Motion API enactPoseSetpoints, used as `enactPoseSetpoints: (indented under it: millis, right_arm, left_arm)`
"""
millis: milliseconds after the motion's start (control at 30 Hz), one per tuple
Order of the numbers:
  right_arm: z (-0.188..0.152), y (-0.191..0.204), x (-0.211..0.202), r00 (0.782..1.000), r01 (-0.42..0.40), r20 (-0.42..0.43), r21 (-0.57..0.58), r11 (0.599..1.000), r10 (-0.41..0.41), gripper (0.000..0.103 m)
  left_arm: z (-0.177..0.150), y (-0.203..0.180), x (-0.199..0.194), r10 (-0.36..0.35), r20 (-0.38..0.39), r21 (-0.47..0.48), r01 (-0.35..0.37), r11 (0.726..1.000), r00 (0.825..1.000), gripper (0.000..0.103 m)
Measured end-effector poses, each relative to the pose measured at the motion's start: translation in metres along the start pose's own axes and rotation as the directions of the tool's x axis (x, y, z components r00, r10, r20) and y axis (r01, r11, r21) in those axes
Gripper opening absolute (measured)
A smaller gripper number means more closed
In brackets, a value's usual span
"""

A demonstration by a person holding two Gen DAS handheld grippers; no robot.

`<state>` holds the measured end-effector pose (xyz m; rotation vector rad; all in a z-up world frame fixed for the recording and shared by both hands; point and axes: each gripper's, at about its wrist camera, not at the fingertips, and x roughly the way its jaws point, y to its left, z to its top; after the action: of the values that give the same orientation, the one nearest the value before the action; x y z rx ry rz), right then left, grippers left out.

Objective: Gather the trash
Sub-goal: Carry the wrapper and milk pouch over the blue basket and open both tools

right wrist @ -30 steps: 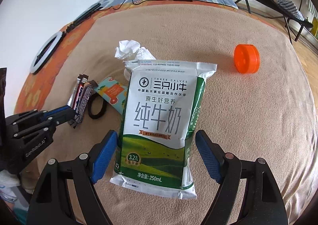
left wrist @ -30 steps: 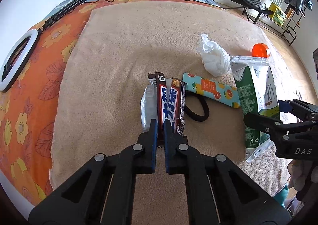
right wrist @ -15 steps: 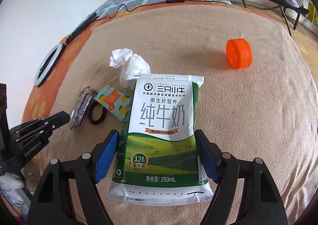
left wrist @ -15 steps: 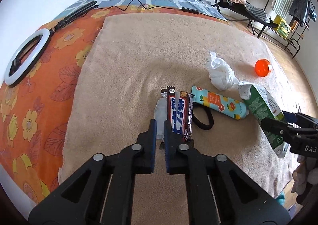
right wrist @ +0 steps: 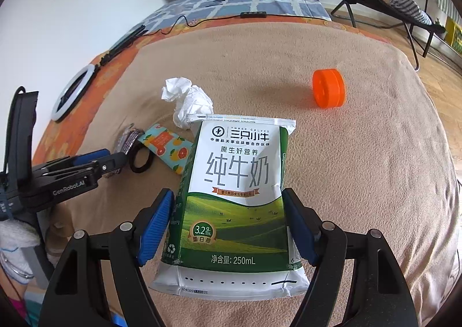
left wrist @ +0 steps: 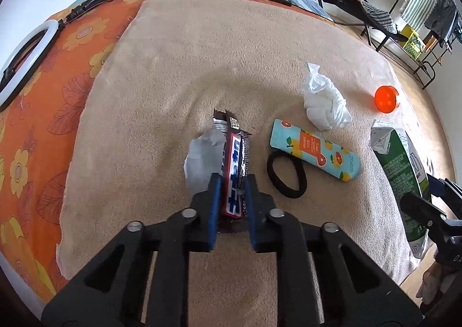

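Pickup step: left hand-held gripper [left wrist: 232, 185] clamps a candy wrapper [left wrist: 234, 165], right hand-held gripper [right wrist: 228, 223] a milk carton [right wrist: 236, 191] — both need lifting off the bed [left wrist: 161, 73].

Most of the readable stuff was on the milk carton [right wrist: 236, 197]: "THREE CALVES" and 三只小牛 up top, then 原生好营养, big 纯牛奶, a round badge with "3.2g" and 蛋白质, and 净含量: 250mL near the bottom. The bottom flap had a code, "104020" plus a bit more I couldn't make out. The left tongs [right wrist: 115, 161] had "GenRobot.AI" printed on the body. The fruit-print tube [left wrist: 316, 151] said "SEOMOU" at its near end. The candy bar wrapper [left wrist: 234, 174] had white characters, but I couldn't read them.
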<state>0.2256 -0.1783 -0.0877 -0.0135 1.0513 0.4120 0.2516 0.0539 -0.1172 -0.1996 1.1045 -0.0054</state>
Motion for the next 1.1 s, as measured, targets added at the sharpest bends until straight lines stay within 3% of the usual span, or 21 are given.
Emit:
enactPoseSetpoints:
  millis: [233, 567, 1100]
  right_arm:
    - [-0.004, 0.008, -0.012, 0.999, 0.019, 0.035, -0.049, 0.999, -0.017, 0.075]
    - [-0.025, 0.026, -0.049, 0.996, 0.016, 0.087, -0.118, 0.993, -0.006, 0.075]
    - [-0.095, 0.049, -0.103, 0.995, -0.009, 0.09, -0.231, 0.973, 0.031, 0.075]
  left_arm:
    - [-0.005, 0.013, -0.019, 0.009, 0.041, -0.019, -0.008, 1.0, 0.999, 0.002]
    - [-0.029, 0.008, -0.074, -0.013, 0.115, 0.024, 0.011, 1.0, 0.993, 0.002]
    - [-0.125, -0.039, -0.147, -0.144, 0.112, 0.144, 0.127, 0.981, 0.983, 0.002]
